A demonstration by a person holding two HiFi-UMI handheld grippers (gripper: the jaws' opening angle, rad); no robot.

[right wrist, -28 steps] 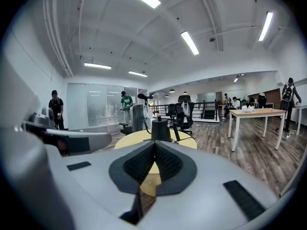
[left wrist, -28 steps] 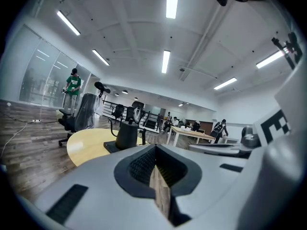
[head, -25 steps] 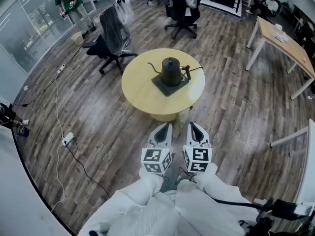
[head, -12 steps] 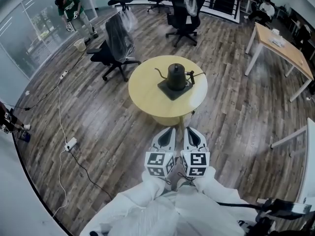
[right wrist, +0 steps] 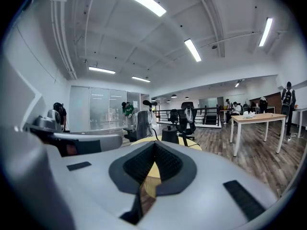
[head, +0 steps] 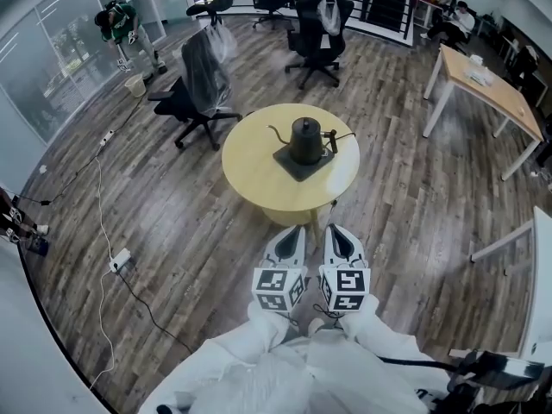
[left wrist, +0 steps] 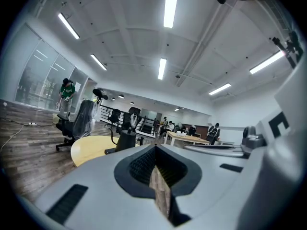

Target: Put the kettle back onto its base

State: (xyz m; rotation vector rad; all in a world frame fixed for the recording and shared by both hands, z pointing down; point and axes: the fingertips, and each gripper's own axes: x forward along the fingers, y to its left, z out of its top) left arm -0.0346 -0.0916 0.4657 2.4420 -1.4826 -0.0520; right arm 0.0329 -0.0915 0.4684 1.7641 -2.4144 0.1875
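Observation:
A black gooseneck kettle [head: 304,139] stands upright on its dark square base [head: 302,161] on the round yellow table [head: 259,166]. A cord runs off the base to the right. Both grippers hang side by side in front of the table, well short of it. My left gripper [head: 293,231] is shut with nothing in it, and so is my right gripper [head: 336,229]. In the left gripper view the kettle [left wrist: 125,140] shows beyond the closed jaws. In the right gripper view the kettle [right wrist: 170,134] stands on the table [right wrist: 187,144] ahead.
Black office chairs [head: 197,80] [head: 317,24] stand behind the table. A long wooden desk [head: 487,89] is at the right. A cable and power strip [head: 119,260] lie on the wood floor at the left. A person in green [head: 116,24] stands far left.
The view has shifted slightly; the table and kettle sit a little lower and farther in frame. Both grippers stay shut and side by side, roughly in the same place.

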